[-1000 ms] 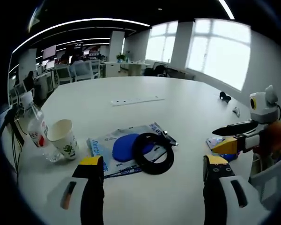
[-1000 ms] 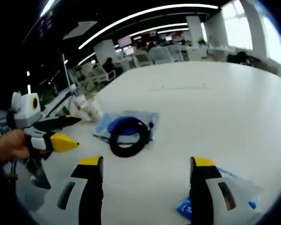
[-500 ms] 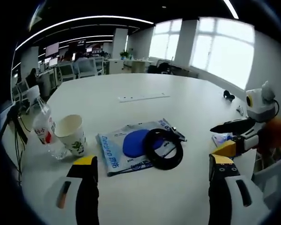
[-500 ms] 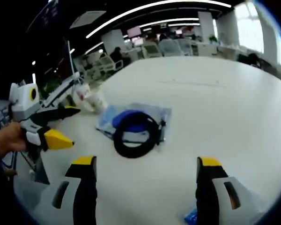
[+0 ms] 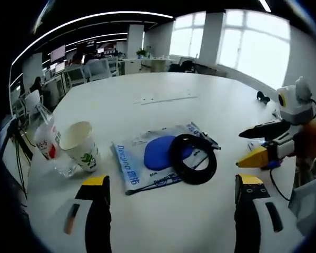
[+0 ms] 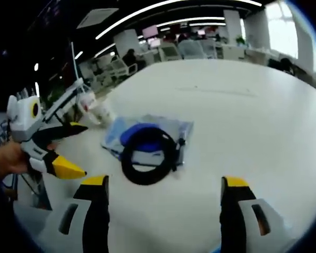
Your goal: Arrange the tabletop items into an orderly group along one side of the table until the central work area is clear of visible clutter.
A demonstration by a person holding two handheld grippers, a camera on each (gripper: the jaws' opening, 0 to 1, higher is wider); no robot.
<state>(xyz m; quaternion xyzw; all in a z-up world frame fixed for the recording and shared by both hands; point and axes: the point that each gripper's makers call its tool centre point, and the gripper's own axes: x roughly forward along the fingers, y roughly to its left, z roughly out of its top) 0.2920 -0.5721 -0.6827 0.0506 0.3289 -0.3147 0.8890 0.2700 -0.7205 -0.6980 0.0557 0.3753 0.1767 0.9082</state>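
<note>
Both tools (image 5: 171, 184) (image 6: 163, 184) wide open, empty, black cable coil (image 5: 193, 165) on blue-printed bag (image 5: 147, 163)

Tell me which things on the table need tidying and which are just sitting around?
To tidy:
paper cup
plastic bottle
plastic packet
black cable coil

Just around:
flat white strip, far across the table
office chairs behind
</note>
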